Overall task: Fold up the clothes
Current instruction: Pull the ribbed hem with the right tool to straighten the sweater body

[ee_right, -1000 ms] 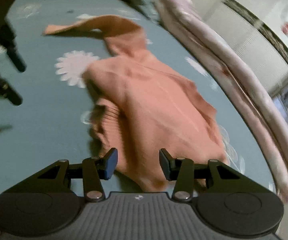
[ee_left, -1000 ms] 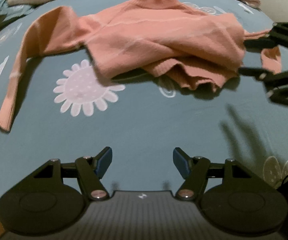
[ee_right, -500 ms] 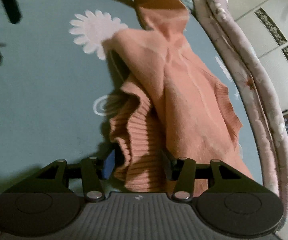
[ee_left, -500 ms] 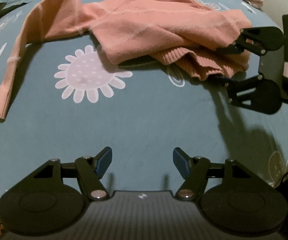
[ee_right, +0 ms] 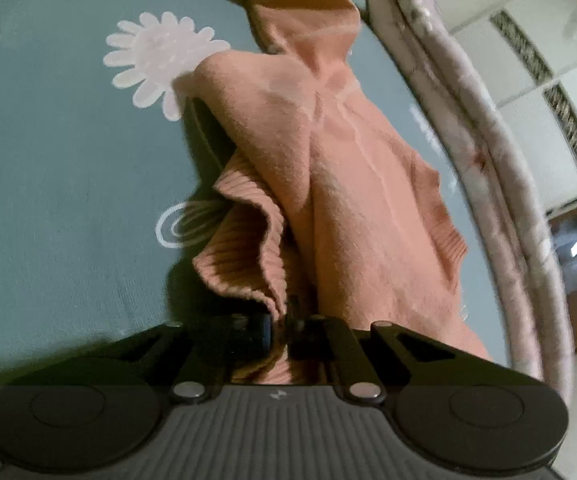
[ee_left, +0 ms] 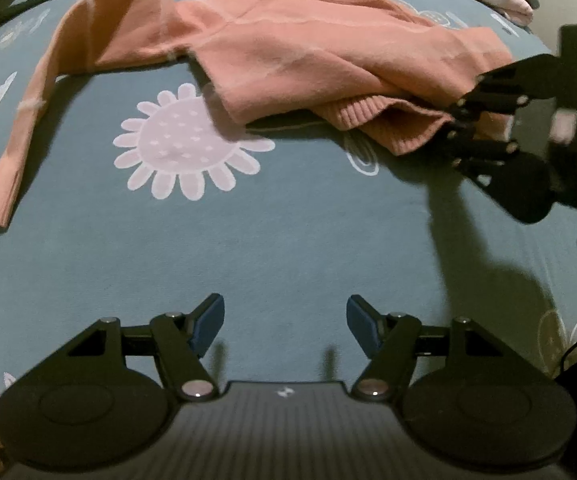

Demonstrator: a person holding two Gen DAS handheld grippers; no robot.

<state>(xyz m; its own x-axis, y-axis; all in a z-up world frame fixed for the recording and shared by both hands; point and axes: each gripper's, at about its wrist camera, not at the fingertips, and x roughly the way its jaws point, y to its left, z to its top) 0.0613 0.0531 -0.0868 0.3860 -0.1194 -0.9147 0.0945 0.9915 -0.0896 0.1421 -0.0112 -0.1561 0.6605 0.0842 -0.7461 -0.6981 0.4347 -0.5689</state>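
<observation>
right gripper (ee_right: 284, 322) clamped on one pink sweater (ee_left: 328, 60), left gripper (ee_left: 285, 320) apart

A bed (ee_left: 288, 240) fills most of both views, covered with a teal sheet printed with a large pale daisy (ee_left: 186, 148) and small white spiral outlines. Beyond the daisy, along the bed's far edge, lies a rolled pink floral quilt (ee_right: 484, 168). Past the quilt, in the right wrist view, stand cream cupboard panels (ee_right: 528, 40) with dark patterned strips. The light is dim and warm, casting dark shadows on the sheet.
</observation>
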